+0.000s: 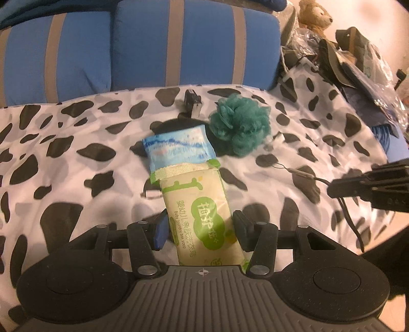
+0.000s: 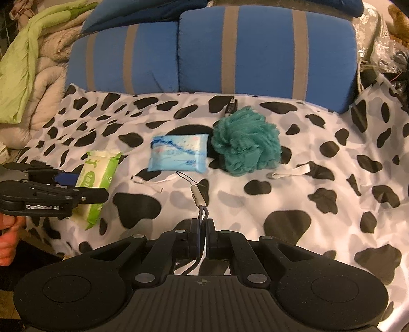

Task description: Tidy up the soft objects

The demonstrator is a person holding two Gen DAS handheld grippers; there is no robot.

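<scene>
soap bar in left jaws, cord in right

left gripper: jaws partly apart, clamped on the sides of a green-and-cream soap bar in its wrapper, which runs forward past the fingertips.

right gripper: jaws together, pinching a dark cord; what the cord leads to behind the jaws cannot be told.

ahead of the left jaws, just past the soap's far end: blue tissue pack on the spotted sheet.

ahead and to the right of those jaws, beside the pack: teal bath pouf.

beyond both: blue striped cushions.

far right: brown plush toy among clutter.
</scene>
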